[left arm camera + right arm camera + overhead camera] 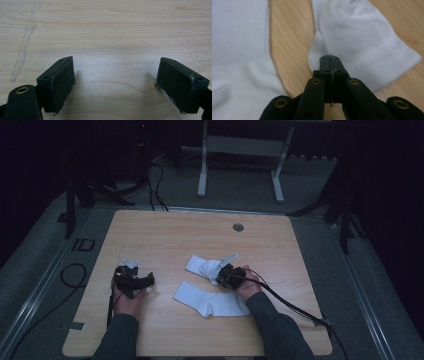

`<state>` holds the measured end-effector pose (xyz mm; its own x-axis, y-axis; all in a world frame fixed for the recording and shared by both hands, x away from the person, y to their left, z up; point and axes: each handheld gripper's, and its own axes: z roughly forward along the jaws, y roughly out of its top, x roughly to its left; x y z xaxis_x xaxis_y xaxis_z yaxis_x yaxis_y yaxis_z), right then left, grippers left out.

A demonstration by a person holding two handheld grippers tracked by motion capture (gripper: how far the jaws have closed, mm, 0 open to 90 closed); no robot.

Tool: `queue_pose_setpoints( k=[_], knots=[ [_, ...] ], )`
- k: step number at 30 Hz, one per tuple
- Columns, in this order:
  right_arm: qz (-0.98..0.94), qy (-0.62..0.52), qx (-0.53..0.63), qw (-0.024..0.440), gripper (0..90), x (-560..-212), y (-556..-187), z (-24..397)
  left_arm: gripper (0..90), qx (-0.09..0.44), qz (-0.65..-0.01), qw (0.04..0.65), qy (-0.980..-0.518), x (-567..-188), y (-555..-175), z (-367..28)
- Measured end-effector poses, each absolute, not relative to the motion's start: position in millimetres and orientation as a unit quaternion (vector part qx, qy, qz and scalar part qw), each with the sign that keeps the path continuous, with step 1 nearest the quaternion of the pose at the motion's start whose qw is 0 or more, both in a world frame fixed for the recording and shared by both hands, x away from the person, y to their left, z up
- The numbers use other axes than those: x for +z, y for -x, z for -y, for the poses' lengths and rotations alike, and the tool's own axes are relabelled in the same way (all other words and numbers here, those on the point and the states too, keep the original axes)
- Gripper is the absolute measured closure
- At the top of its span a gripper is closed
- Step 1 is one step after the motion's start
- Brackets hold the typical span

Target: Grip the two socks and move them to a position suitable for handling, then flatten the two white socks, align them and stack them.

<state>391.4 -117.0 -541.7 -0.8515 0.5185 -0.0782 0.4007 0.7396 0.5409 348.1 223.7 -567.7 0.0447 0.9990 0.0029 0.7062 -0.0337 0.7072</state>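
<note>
Right gripper (329, 58): jaws clenched together on a pinch of white fabric at the edge of the farther sock (362, 40); in the high view this gripper (220, 274) sits right of the table's middle, in the person's right hand (248, 284).
Farther sock: white, bunched, lying on the table (165, 232) just beyond the right gripper (202, 266); the pinched fold rises slightly off the wood.
Nearer sock: white, flat, laid out towards the person's edge of the table (210, 301); in the right gripper view it lies to the left (239, 55), with a strip of bare wood between it and the farther sock.
Left gripper (115, 82): jaws released and spread wide, with bare wood grain between the pads and nothing touched; in the high view it rests low at the table's left (134, 280), in the left hand (127, 302).
Gap between grippers: bare table, the two well apart.
Edges: both socks lie well inside the table's rim.
Open room: wide bare wood on the far half, up to a small round grommet (238, 227); also a clear strip along the right side.
</note>
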Motion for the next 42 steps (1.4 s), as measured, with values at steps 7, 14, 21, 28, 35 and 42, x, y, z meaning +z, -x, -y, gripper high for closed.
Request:
queue_pose_setpoints(
  k=[7,14,21,28,35,42],
  knots=[
    [-0.935,-0.224,0.257,0.098,89.7,-540.5,-382.9,116.1,14.9,0.266,-0.638,0.276,-0.668,-567.7,-348.2,-223.7],
    [-0.944,-0.205,0.242,0.094,89.7,-538.4,-378.8,120.1,14.9,0.266,-0.638,0.276,-0.668,-567.8,-348.2,-223.7],
    [-0.948,-0.190,0.239,0.092,79.3,-528.3,-375.7,122.3,15.0,0.265,-0.637,0.277,-0.668,-567.8,-348.4,-223.4],
    [-0.939,-0.203,0.252,0.116,70.0,-512.4,-384.8,117.8,15.0,0.265,-0.637,0.277,-0.669,-567.7,-348.4,-223.3],
    [-0.938,-0.204,0.250,0.128,63.3,-502.3,-399.5,99.4,15.0,0.265,-0.637,0.279,-0.668,-567.9,-348.5,-223.1],
    [-0.933,-0.218,0.261,0.119,60.9,-501.3,-411.7,92.3,15.0,0.265,-0.637,0.279,-0.668,-567.9,-348.5,-223.0]
  ],
)
